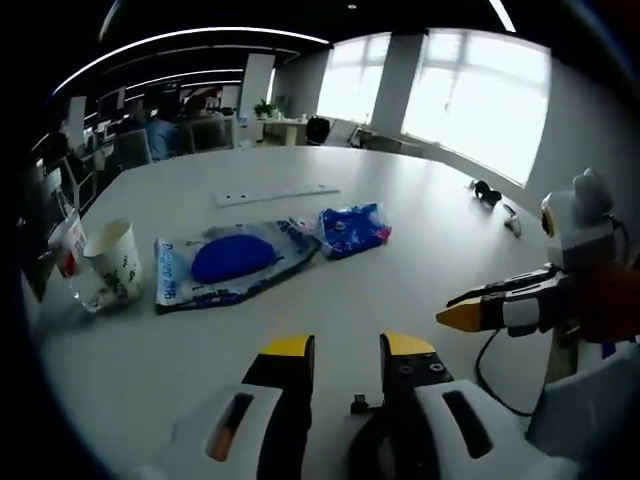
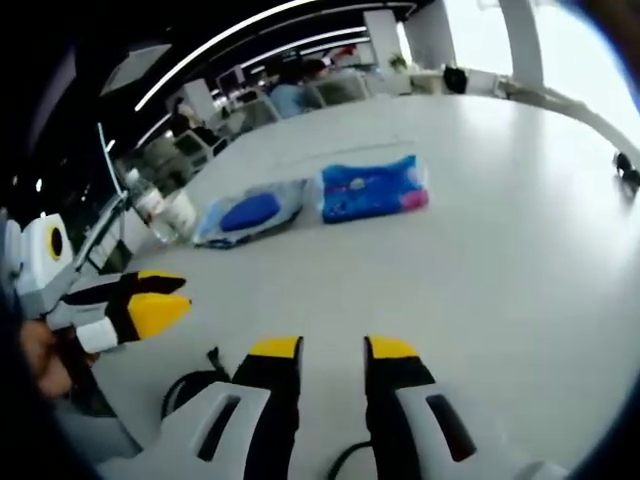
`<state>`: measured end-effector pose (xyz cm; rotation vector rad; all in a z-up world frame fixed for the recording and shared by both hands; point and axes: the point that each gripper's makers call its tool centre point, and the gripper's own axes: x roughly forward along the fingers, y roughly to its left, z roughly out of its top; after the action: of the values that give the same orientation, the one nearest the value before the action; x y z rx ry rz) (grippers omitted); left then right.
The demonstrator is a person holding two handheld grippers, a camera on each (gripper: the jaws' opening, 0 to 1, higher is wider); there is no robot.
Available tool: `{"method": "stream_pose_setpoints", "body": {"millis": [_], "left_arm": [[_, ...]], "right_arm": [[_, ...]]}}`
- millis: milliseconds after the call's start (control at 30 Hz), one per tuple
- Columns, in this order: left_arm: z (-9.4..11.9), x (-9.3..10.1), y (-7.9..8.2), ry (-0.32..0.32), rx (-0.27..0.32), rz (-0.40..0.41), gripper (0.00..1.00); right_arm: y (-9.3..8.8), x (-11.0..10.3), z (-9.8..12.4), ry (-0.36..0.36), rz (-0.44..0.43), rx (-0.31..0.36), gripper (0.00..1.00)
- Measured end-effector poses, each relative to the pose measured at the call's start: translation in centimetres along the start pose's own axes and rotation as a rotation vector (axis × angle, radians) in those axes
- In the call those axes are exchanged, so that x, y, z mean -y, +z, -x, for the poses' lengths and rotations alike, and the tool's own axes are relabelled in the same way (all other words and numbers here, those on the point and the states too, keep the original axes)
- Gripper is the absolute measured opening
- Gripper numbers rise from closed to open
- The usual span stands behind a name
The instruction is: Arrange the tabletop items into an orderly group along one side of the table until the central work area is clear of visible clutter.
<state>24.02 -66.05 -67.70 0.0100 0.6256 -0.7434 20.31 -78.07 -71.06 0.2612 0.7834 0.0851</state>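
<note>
Rising from the bottom of the left gripper view, the left gripper (image 1: 345, 350) is showing its two yellow-tipped jaws parted by a narrow gap, with nothing lying between them. It is hovering over the white table (image 1: 420, 240), and a bare stretch of tabletop is separating it from the task's items. Up and to the left of the jaws, a clear wrapper with a blue pad (image 1: 232, 262) is lying flat near the middle of the frame. Just to its right, a blue patterned packet (image 1: 354, 229) is sitting, touching or nearly touching the wrapper's end. At the far left a paper cup (image 1: 115, 262) is standing upright at the table's edge, with a small bottle (image 1: 68, 246) just beside it. Beyond the wrapper a white strip (image 1: 277, 195) is lying flat. The right gripper (image 1: 452, 319) is entering from the right edge, its jaws looking closed or nearly so. A dark cable (image 1: 490, 372) is curling below it, and a small dark object (image 1: 487, 192) is resting far off at the upper right.

Moving to the right gripper view, the right gripper is rising from the bottom, jaws slightly parted and holding nothing. The packet and the wrapper are lying side by side well above it, across open table. The left gripper is coming in at the left edge, held by a hand (image 2: 40, 365).
</note>
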Motion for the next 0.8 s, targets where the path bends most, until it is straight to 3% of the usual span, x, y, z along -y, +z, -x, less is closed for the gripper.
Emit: {"method": "stream_pose_setpoints", "body": {"millis": [567,800], "left_arm": [[2.2,0.5,-2.9,0.007,-0.024,0.029,0.27],[2.9,0.7,-4.2,0.005,-0.045,0.031,0.28]], "right_arm": [[-1.9,-2.0,1.1,0.049,0.025,-0.019,0.22],[-3.4,-4.2,1.3,0.100,0.073,-0.053,0.22]]}}
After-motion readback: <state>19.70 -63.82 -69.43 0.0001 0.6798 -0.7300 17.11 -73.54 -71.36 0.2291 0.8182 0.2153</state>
